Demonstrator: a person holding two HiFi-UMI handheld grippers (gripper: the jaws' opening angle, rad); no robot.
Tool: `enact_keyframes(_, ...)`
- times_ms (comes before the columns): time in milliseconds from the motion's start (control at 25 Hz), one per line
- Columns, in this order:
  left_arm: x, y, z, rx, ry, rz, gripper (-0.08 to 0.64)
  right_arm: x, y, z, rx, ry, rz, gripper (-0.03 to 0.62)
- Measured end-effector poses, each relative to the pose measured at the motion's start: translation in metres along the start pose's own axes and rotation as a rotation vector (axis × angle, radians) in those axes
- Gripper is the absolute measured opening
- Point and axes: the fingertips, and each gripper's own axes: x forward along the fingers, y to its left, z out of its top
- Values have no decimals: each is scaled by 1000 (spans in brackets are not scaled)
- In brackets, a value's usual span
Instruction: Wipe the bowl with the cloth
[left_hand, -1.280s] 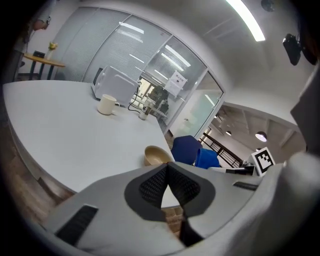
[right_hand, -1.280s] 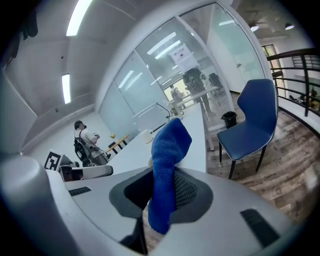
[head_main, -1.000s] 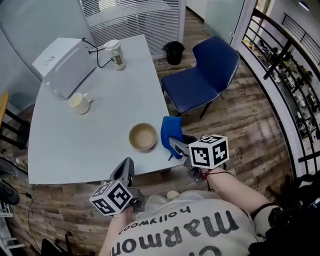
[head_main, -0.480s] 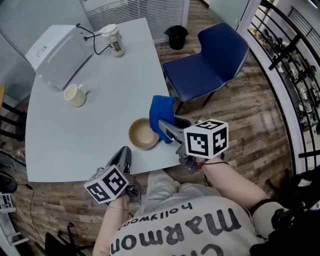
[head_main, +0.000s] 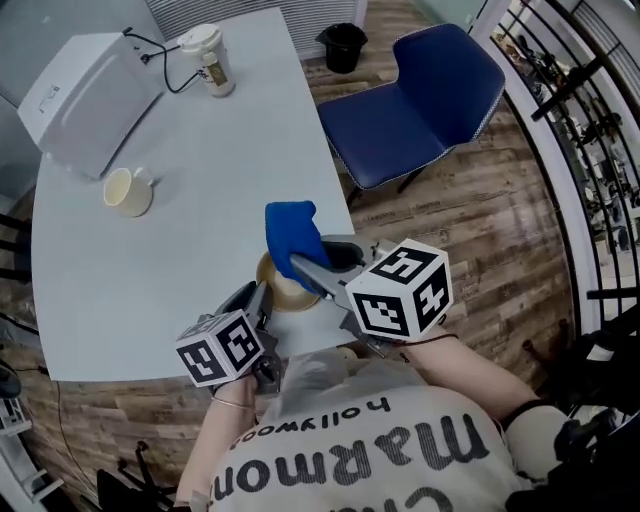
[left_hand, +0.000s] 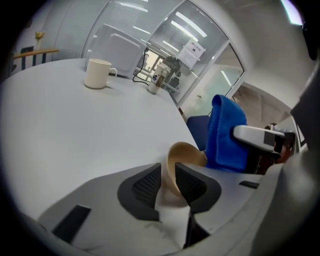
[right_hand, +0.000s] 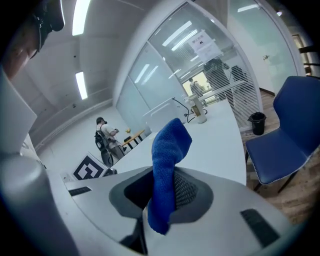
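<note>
— What's new at the bowl?
— The left gripper has dropped to its near rim. Its jaws have just spread and straddle the rim without pinching it. The right gripper, clenched on the cloth, has swung from beside the bowl to over it. Wiping looks imminent.

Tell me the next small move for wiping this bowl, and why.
Probably close the left gripper on the bowl. Its jaws have just been opening and straddle the rim without clamping it. The right gripper already pinches the blue cloth beside the bowl, so steadying the bowl before wiping seems sensible.
</note>
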Motion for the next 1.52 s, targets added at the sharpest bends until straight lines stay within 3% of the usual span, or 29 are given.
enact_keyframes(200,13,3,-7,-6,77,15,103,25,-2,-19,11,74,11,64)
enact_keyframes(400,20,-2,-8,-6,82,-22,64,42,1,-39,-5,140,23,64)
enact_keyframes(760,22,-4,-6,88,75,-51,69,58,13,-56,-230,294,38,64)
enact_keyframes(1120,29,-6,-10,135,206,-157,110,67,3,-58,-178,459,61,64)
enact_keyframes(1240,29,-7,-10,170,203,-143,107,68,5,-59,-165,494,86,64)
enact_keyframes(1360,29,-7,-8,193,189,-107,92,71,5,-58,-216,519,115,64)
enact_keyframes(1520,29,-6,-10,281,195,-61,106,79,-2,-58,-297,518,-2,64)
